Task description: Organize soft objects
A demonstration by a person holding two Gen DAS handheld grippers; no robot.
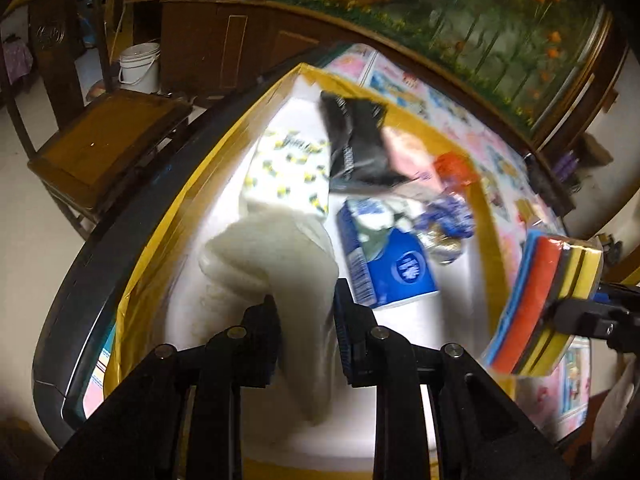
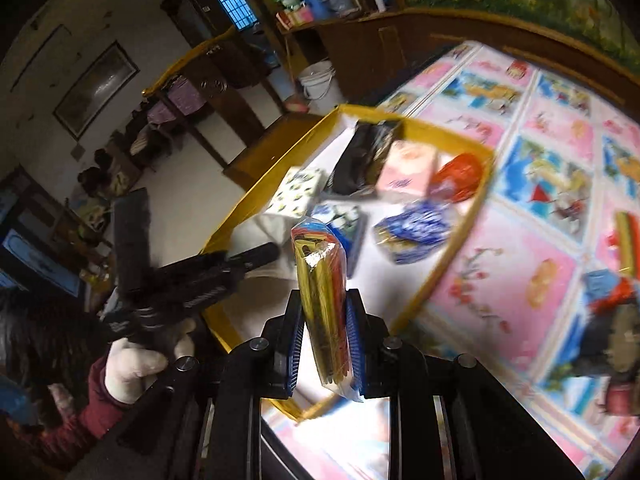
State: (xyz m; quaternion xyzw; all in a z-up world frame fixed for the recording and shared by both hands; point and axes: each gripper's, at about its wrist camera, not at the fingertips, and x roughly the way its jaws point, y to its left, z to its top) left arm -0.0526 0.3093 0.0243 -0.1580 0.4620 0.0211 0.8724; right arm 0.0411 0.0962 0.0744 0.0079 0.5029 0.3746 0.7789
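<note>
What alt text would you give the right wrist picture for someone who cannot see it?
The right gripper holds a wrapped pack of colourful sponges upright between its jaws, above the near edge of a yellow-rimmed tray that contains tissue packs and snack bags. The tray sits on a pink cartoon tablecloth, and the left gripper reaches in from the left.

A shallow tray (image 1: pixel 188 196) is sitting on the table's patterned cloth (image 2: pixel 520 240), with a chair (image 1: pixel 104 144) standing off its left edge. Inside, a cloth (image 1: pixel 276 256) is lying at the near left; behind it is lying a printed pack (image 1: pixel 288 168). A dark pouch (image 1: pixel 352 140) is leaning at the far end — beside it, to the right, a tissue pack (image 2: pixel 406 172) and a round packet (image 2: pixel 460 178). Nearer, a box (image 1: pixel 388 264) and a wrapped bundle (image 2: pixel 412 232) are lying side by side. A sponge pack (image 2: pixel 324 304) is hanging over the tray's near right edge.
</note>
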